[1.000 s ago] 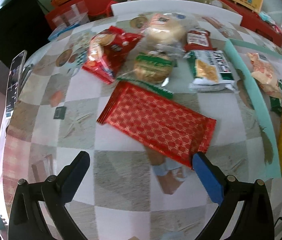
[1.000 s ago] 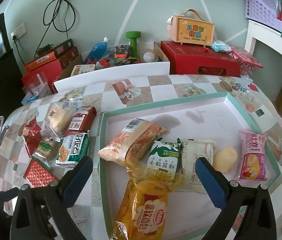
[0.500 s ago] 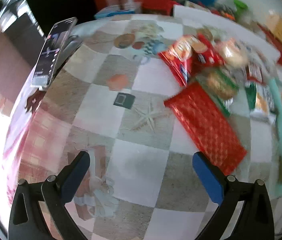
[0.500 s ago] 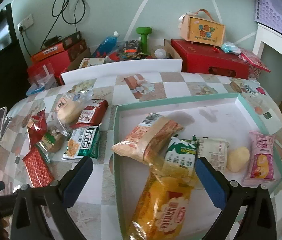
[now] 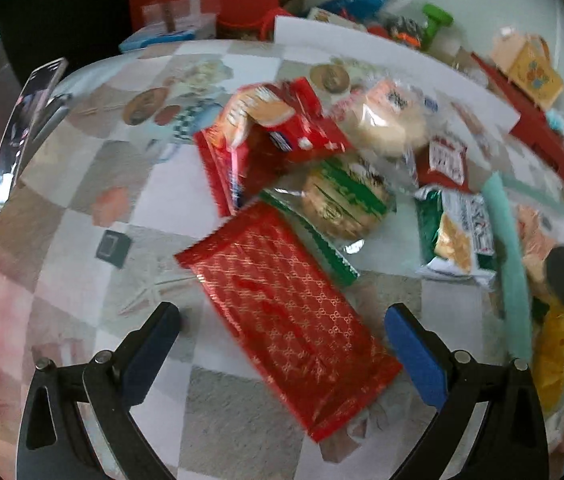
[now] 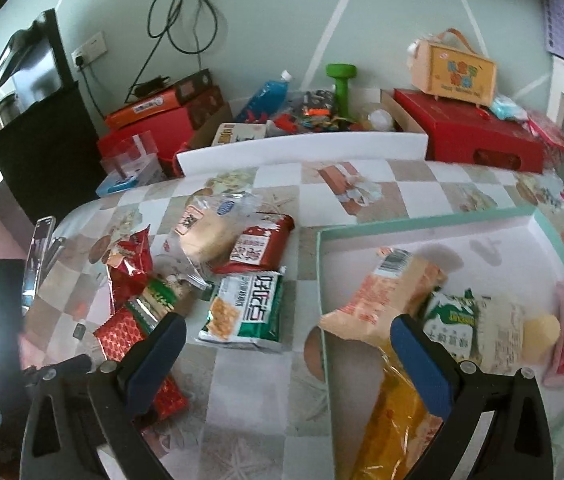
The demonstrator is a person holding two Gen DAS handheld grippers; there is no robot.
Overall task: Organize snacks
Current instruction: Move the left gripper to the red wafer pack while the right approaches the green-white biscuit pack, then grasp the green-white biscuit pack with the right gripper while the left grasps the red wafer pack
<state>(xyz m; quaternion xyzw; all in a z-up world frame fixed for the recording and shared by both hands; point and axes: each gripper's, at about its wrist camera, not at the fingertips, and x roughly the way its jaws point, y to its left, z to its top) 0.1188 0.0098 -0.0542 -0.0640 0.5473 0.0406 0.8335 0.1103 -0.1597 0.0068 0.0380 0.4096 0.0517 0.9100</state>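
Over the checkered tablecloth (image 5: 81,184), the left gripper (image 5: 282,344) is swinging back onto the flat red gold-patterned foil packet (image 5: 286,312), jaws spread wide, grasping nothing; pickup looks imminent. The right gripper (image 6: 288,350), equally released, is idling beside the teal-rimmed white tray (image 6: 422,222).

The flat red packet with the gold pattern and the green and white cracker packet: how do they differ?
The red packet is flat, long and patterned all over in gold; the green and white packet is shorter, puffier and shows printed crackers and lettering. The red packet lies between the left gripper's open fingers; the green one lies nearer the tray. Both lie on the checked tablecloth, outside the tray.
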